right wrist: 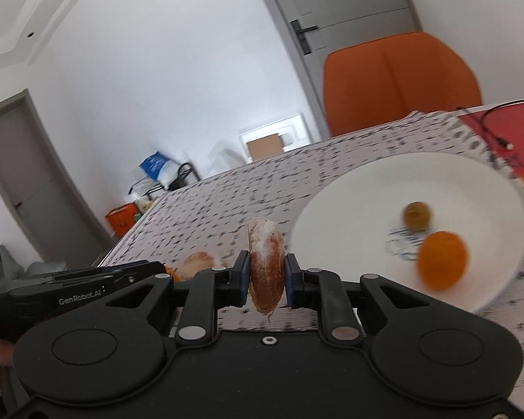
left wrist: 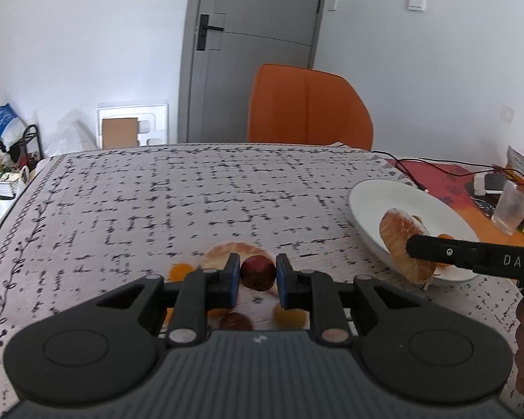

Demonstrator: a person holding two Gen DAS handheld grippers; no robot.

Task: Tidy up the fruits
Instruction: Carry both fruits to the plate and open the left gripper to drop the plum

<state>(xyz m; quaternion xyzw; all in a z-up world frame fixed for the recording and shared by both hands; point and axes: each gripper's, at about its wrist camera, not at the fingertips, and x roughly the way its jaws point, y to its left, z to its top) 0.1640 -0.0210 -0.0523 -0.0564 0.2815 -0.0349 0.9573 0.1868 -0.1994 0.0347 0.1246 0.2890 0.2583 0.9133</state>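
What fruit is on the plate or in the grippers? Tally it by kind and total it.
Peeled citrus piece: 1, in the right gripper
Dark red fruit: 1, in the left gripper
Small orange fruit: 1, on the white plate
Greenish-brown fruit: 1, on the white plate
Total: 4

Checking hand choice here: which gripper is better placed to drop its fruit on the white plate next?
Probably right: the right gripper holds its peeled segment beside the plate.
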